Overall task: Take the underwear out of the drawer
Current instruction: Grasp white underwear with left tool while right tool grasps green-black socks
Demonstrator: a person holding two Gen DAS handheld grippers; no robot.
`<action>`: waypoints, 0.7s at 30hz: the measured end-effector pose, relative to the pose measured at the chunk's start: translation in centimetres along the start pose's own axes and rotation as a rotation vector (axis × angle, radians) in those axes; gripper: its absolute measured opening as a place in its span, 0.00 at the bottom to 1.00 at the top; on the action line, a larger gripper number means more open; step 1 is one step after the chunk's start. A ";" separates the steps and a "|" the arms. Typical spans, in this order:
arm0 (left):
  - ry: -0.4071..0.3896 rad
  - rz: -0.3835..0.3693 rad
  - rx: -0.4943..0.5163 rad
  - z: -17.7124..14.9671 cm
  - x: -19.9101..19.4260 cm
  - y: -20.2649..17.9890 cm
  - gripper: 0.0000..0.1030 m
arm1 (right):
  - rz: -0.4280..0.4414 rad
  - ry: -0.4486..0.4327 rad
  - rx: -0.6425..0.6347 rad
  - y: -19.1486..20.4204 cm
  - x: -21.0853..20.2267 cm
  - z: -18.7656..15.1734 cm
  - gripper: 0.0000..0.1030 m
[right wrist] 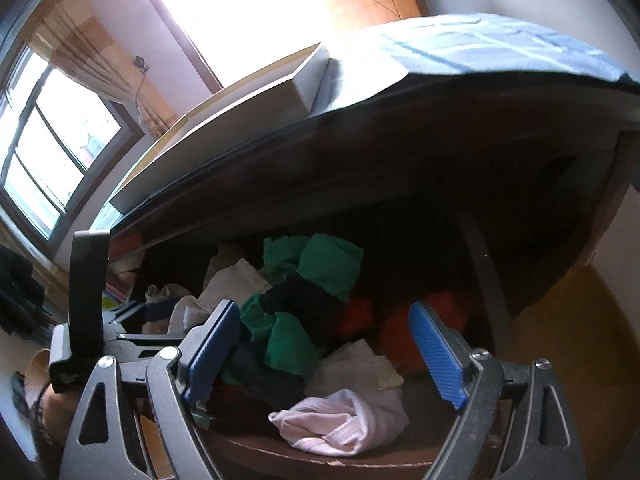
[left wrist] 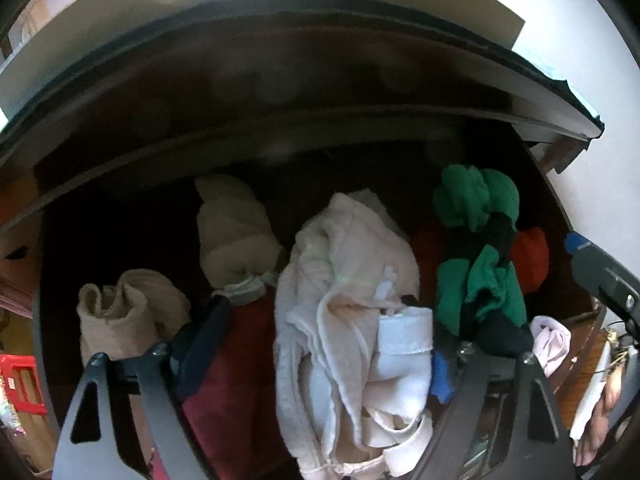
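we see a dark wooden drawer holding pink underwear, green cloth, cream garments.

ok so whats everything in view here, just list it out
drawer: one, dark wood, pulled open under the dresser top
white and cream garment pile: one, between the left gripper's fingers
green and black garment: one, right of the pile
pale pink underwear: one, at the drawer's front edge
red cloth: orange-red, right side, count unclear
beige rolled pieces: two, left half
maroon cloth: one, front left
flat white box: one, on the dresser top
left gripper: around the pile, closure unclear
right gripper: blue pads, open above the pink underwear
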State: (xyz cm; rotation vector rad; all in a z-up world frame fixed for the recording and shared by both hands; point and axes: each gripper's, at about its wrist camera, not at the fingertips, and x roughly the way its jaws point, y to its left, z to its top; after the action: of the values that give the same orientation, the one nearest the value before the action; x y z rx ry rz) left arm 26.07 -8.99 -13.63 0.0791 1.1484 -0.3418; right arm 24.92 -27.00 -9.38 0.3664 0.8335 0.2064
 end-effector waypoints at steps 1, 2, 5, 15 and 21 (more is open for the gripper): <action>0.008 -0.013 -0.006 0.1 0.2 0.1 0.78 | 0.004 0.005 0.009 0.0 0.2 0.1 0.86; 0.009 -0.020 -0.010 0.1 0.3 0.1 0.77 | 0.012 0.013 0.020 0.0 0.4 0.2 0.86; -0.003 -0.043 -0.013 0.1 0.3 0.1 0.67 | 0.009 0.033 0.040 0.1 1.1 0.5 0.86; -0.092 -0.133 -0.078 -0.9 -0.8 1.5 0.40 | 0.006 0.116 0.112 0.2 3.8 0.6 0.86; -0.172 -0.195 -0.134 -2.4 -3.2 2.9 0.39 | -0.003 0.174 0.151 -0.2 5.1 0.4 0.86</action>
State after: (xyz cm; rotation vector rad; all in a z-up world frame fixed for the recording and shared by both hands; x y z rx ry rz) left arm 23.73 -4.98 -12.07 -0.1781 1.0073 -0.4343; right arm 28.57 -25.61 -12.66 0.4937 1.0240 0.1750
